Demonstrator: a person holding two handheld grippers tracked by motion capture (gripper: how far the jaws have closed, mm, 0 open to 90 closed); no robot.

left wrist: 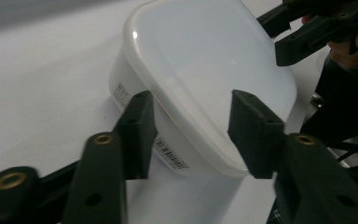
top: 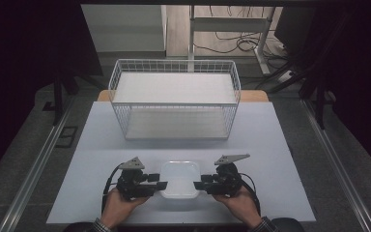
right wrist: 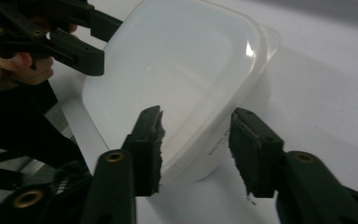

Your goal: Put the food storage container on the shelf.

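A white plastic container with a fitted lid [top: 178, 180] sits near the table's front edge, between my two grippers. My left gripper [top: 160, 184] is at its left side and my right gripper [top: 199, 185] at its right side. In the left gripper view the container [left wrist: 205, 70] lies just past the gripper [left wrist: 191, 135], whose jaws stand apart on either side of the lid's near edge. In the right gripper view the gripper [right wrist: 196, 149] is open in the same way at the container [right wrist: 182, 74]. Neither gripper clamps it.
A white wire basket [top: 174, 99] stands at the back middle of the pale table [top: 270, 145]. Each gripper view shows the other gripper across the container [left wrist: 317, 28] [right wrist: 51, 32]. Floor rails run along both sides of the table.
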